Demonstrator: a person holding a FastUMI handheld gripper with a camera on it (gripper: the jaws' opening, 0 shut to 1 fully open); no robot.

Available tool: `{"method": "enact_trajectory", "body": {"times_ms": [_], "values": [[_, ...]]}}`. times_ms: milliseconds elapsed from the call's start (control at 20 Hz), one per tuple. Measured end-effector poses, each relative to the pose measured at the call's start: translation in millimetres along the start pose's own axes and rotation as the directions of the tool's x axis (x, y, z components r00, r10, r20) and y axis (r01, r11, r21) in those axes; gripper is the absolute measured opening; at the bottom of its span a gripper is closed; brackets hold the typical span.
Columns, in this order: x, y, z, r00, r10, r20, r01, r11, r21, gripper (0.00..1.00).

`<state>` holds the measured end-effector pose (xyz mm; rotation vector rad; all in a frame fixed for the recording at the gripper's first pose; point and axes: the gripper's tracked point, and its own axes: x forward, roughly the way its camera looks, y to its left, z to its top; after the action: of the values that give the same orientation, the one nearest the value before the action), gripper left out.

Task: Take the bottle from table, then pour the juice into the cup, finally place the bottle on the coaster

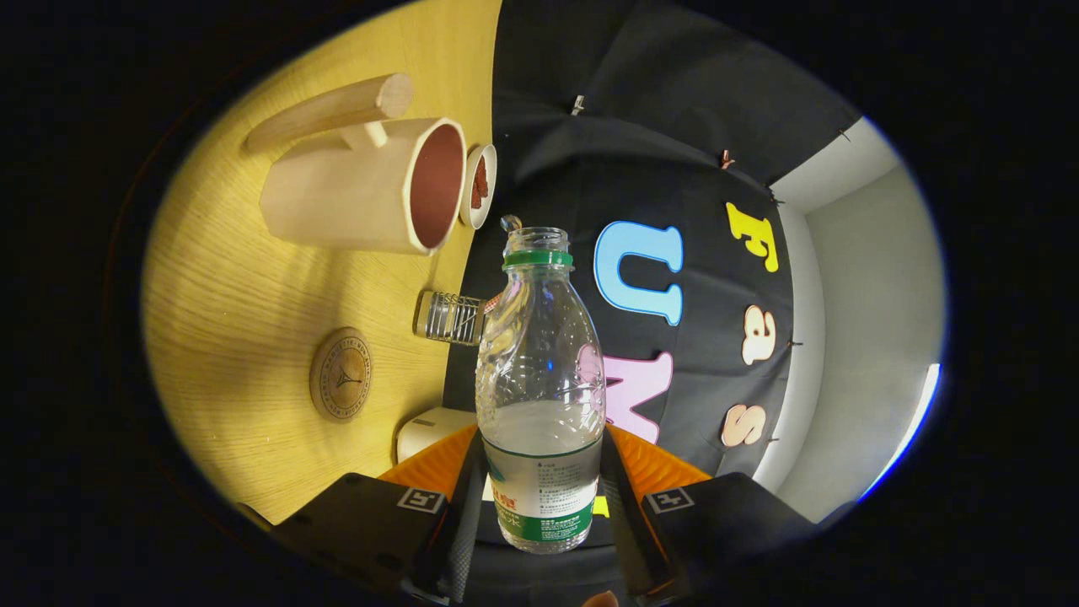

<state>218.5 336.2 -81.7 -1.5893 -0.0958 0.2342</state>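
Observation:
My gripper [544,485] is shut on a clear plastic bottle [539,362], both fingers pressing its labelled lower part. The bottle has a green neck ring and no cap. Clear liquid fills only the part nearest the fingers, and a drop hangs at the open mouth. My view is rolled, so the wooden table [244,320] stands along the left. On it, level with the bottle's shoulder, is a small ribbed glass cup [449,318]. A round wooden coaster [340,373] lies further onto the table from the glass.
A large wooden mug [362,185] with a long handle and reddish inside stands beyond the glass. A small white dish [480,185] with something red sits next to it. A white object [430,430] rests near the left finger.

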Motion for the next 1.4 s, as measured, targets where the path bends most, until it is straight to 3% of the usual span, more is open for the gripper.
{"method": "enact_trajectory", "body": {"times_ms": [1400], "values": [[1.2, -0.2, 3.2, 1.000, 0.003, 0.018, -0.001, 0.990, -0.138, 0.71]]}}
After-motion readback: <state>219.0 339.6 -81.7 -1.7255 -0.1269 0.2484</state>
